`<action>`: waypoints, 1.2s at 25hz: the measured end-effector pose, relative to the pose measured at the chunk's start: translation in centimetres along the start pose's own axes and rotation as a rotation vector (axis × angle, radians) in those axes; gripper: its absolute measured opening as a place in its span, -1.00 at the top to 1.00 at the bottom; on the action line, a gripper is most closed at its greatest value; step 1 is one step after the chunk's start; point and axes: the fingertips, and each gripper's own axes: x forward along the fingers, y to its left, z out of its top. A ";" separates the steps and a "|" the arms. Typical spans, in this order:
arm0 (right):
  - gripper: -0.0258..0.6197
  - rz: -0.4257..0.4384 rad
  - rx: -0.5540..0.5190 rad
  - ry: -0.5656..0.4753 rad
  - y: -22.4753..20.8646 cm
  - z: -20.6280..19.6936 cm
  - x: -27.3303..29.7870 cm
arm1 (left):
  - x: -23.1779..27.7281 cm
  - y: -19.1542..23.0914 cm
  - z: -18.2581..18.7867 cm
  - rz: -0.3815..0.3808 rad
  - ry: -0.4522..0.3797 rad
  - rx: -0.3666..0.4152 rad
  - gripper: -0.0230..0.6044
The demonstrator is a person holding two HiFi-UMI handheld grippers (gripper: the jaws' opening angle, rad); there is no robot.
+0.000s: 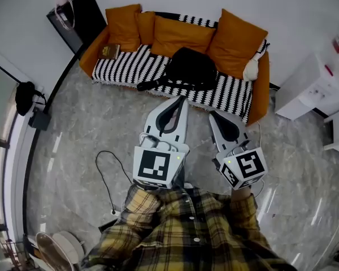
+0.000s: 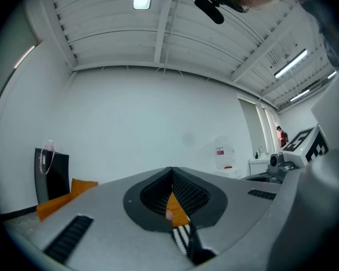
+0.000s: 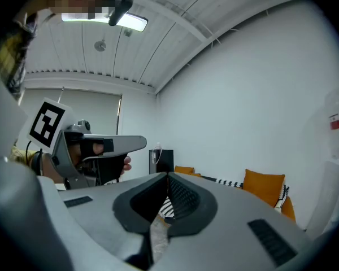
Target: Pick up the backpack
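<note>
A black backpack (image 1: 190, 68) lies on the striped seat of an orange sofa (image 1: 260, 92), its strap (image 1: 150, 84) trailing toward the front edge. My left gripper (image 1: 182, 99) points at the sofa, its tip just short of the seat edge below the backpack, jaws shut and empty. My right gripper (image 1: 212, 115) hangs a little nearer me and to the right, shut and empty too. Through the closed jaws of the left gripper (image 2: 170, 169) only a sliver of orange cushion and striped cover shows. The right gripper (image 3: 166, 175) view shows sofa cushions (image 3: 264, 186) ahead and the left gripper (image 3: 93, 151) beside it.
Several orange cushions (image 1: 174, 34) line the sofa back, with a small brown box (image 1: 108, 51) at its left end. A black stand (image 1: 79, 17) is left of the sofa, white cabinets (image 1: 316, 83) at right. A black cable (image 1: 104, 176) lies on the marble floor.
</note>
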 end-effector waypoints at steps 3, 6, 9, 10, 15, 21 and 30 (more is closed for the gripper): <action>0.87 -0.001 -0.010 0.018 -1.1 0.0 3.6 | 2.7 3.1 0.1 0.009 -0.013 0.001 0.87; 0.87 -0.002 -0.002 0.020 -2.4 0.5 7.3 | 5.6 6.1 -0.1 0.005 -0.004 -0.007 0.87; 0.87 -0.015 -0.003 0.023 -3.8 1.3 11.1 | 8.5 9.1 0.1 -0.009 -0.004 -0.009 0.87; 0.87 -0.020 -0.006 0.022 -4.2 1.6 12.3 | 9.4 10.1 0.2 -0.015 -0.007 -0.011 0.87; 0.87 -0.049 -0.023 0.031 -6.2 2.4 17.8 | 13.6 14.9 -0.3 -0.036 -0.004 -0.024 0.87; 0.87 -0.091 -0.018 0.053 -8.6 2.0 22.7 | 17.9 18.7 -1.1 -0.066 0.000 -0.038 0.87; 0.87 -0.151 0.013 0.121 -10.8 0.3 25.9 | 20.7 22.0 -3.3 -0.087 0.045 -0.060 0.87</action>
